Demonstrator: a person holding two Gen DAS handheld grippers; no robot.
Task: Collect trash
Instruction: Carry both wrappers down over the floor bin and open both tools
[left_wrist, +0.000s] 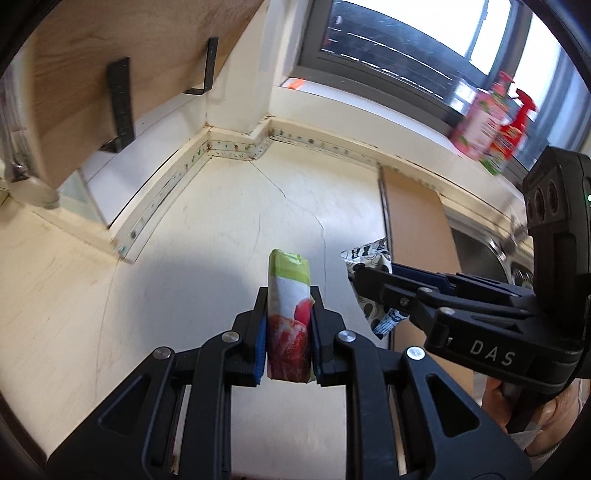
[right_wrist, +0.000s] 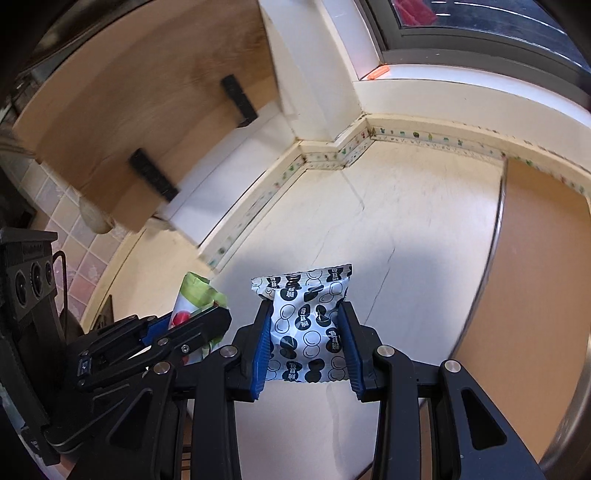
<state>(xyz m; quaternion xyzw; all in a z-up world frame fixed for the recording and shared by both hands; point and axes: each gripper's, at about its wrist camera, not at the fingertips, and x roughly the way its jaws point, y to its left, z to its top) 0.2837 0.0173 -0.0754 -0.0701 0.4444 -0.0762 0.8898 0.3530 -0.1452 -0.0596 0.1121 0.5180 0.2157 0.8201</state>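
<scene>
- Left wrist view: the left gripper was clamped on a green, white and red wrapper, pinched upright between its blue pads above the cream countertop. The right gripper reached in from the right, holding a black-and-white packet, mostly hidden behind its fingers. A wooden board lay beside a steel sink; red spray bottles stood on the window ledge.
- Right wrist view: the right gripper was closed on the black-and-white packet, held above the countertop. The left gripper sat just to the left, gripping the green wrapper.
</scene>
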